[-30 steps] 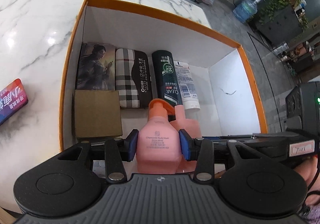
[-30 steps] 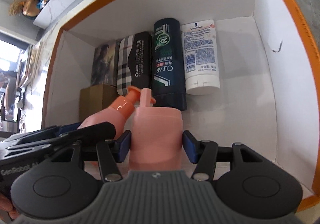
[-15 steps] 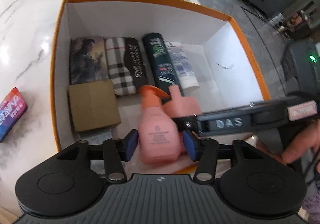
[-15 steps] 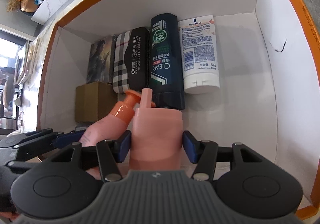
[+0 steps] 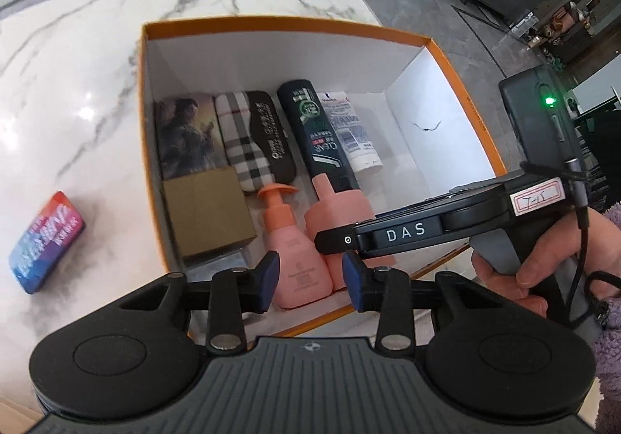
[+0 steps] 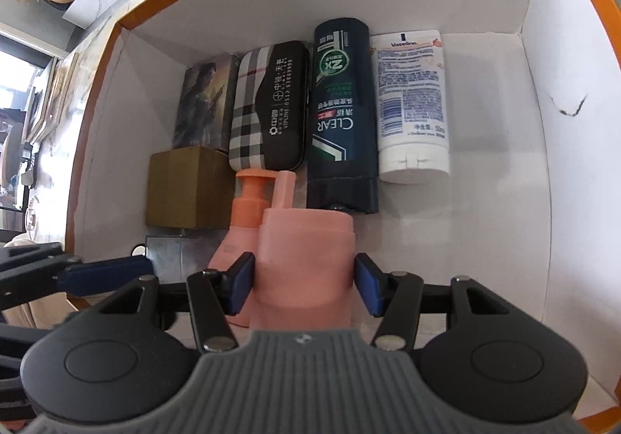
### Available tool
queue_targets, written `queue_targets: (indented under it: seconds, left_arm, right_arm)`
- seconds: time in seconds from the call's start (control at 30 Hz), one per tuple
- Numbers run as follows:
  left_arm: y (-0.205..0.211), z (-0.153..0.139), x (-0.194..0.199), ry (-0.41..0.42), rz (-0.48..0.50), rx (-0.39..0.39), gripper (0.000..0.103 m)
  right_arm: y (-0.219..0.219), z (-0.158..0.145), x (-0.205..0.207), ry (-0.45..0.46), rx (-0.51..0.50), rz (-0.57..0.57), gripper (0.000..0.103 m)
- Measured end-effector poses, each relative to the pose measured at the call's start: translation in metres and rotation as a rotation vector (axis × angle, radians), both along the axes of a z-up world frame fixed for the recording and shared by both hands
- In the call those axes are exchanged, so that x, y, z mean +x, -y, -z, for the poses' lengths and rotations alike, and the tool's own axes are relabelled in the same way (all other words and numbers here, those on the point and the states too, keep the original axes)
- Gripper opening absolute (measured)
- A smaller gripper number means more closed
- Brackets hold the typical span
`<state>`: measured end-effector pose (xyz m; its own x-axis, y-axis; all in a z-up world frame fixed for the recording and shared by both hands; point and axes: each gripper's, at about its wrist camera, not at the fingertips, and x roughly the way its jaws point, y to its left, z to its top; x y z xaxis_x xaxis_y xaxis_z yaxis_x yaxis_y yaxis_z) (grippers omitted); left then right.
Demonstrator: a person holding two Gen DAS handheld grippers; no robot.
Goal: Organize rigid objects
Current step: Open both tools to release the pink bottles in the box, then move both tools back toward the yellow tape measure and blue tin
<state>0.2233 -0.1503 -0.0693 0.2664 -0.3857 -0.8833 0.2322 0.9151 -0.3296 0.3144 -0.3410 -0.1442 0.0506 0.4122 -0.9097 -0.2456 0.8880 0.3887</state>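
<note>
Marble tabletop carries an orange-rimmed box, and a colourful tin lies outside it at nine o'clock. Inside, along the far wall, lie a picture box, a plaid case, a dark shampoo bottle and a white tube; a brown carton sits nearer me at the left.

My left claw hangs above the pump bottle, which lies on the box floor, nozzle toward twelve o'clock. Its jaws are closing, but the pads look clear of the bottle, so I judge it released. My right claw is clenched on the pink jar, just at three o'clock of the pump bottle, touching or nearly so.

To finish well, I should lower the jar flat, its spout pointing to twelve like its neighbour, snug beside the pump bottle without nudging it, then part the jaws and lift away. My left claw should stay clear of the box rim.
</note>
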Motion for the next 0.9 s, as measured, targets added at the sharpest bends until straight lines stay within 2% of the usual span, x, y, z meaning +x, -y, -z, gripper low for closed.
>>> queue_targets:
  seconds: [0.3,0.37,0.47,0.63,0.77,0.9]
  left_arm:
    - [-0.011,-0.006,-0.008,0.022,-0.011,-0.008,0.043]
    - [-0.014,-0.007,-0.008,0.026,-0.024,-0.011,0.043]
    - [-0.016,-0.009,-0.008,0.038,-0.031,-0.017,0.044]
    - [-0.016,-0.011,-0.009,0.041,-0.036,-0.023,0.043]
    - [-0.019,-0.014,-0.011,0.049,-0.046,-0.026,0.044]
    - [-0.024,-0.021,-0.014,0.068,-0.057,-0.029,0.045]
  right_arm:
    - [0.001,-0.011,-0.008,0.037,-0.037,-0.031,0.063]
    - [0.004,-0.013,-0.011,0.045,-0.033,-0.024,0.062]
    - [0.007,-0.013,-0.013,0.039,-0.005,-0.010,0.053]
    - [-0.006,-0.016,-0.017,0.078,-0.028,-0.084,0.053]
    - [-0.008,-0.009,-0.012,0.036,-0.013,-0.061,0.055]
    - [-0.012,-0.013,-0.017,0.055,-0.035,-0.065,0.056]
